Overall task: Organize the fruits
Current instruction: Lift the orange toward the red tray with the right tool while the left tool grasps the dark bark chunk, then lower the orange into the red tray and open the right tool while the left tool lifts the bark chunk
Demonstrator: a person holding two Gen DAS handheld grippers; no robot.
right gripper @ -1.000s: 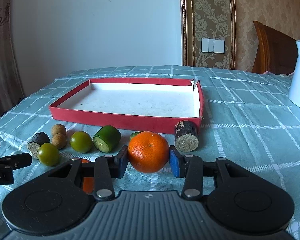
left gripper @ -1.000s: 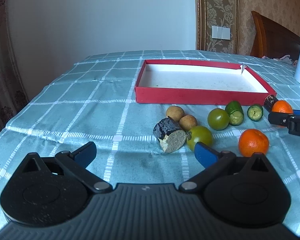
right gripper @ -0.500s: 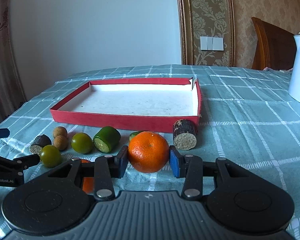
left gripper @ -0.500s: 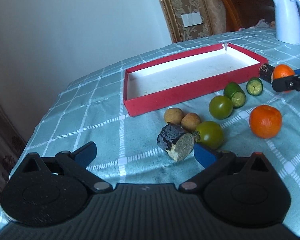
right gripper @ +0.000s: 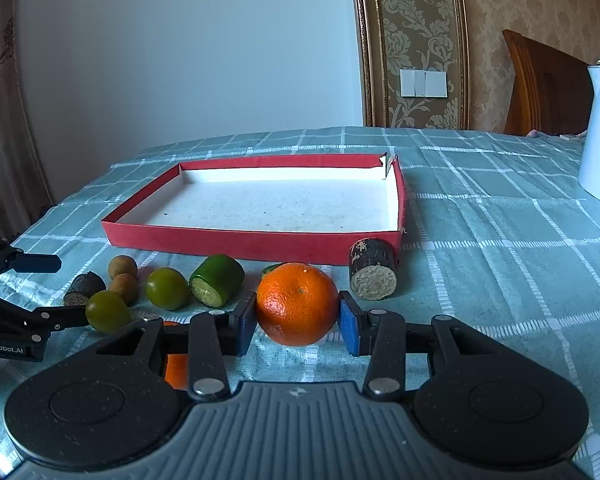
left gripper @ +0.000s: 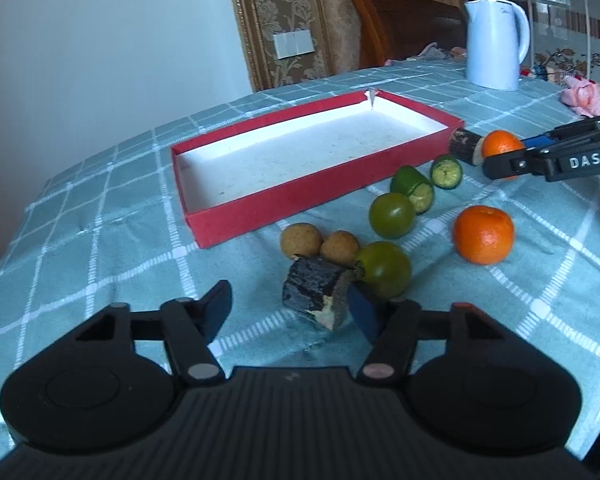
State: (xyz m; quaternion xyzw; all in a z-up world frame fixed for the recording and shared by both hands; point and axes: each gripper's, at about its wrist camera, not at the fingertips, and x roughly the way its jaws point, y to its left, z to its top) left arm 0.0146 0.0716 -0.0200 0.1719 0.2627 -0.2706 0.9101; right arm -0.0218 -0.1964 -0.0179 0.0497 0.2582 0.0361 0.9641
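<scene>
My left gripper [left gripper: 290,310] hovers low over the checked cloth, and its jaws are closing. A dark-skinned fruit chunk [left gripper: 314,294] lies between them, close against the right blue pad [left gripper: 362,314]; the left pad stands clear of it. My right gripper [right gripper: 297,330] is shut on an orange [right gripper: 298,304] resting on the cloth. The red tray [right gripper: 240,242] with a white floor sits behind the fruit and holds nothing. Two green tomatoes [left gripper: 384,268], two brown longans [left gripper: 302,240], two cucumber pieces [left gripper: 414,186], a loose orange [left gripper: 483,234] and another dark chunk [right gripper: 374,274] lie in front of the tray.
A white kettle [left gripper: 494,42] stands at the back right of the table. Pink cloth [left gripper: 584,94] lies near the right edge. A wooden headboard [left gripper: 400,28] rises behind the table. Bare cloth stretches to the left of the tray.
My left gripper rolled, swung toward the dark chunk, and narrowed its jaws, so the chunk now sits between them. The right gripper kept still with the orange.
</scene>
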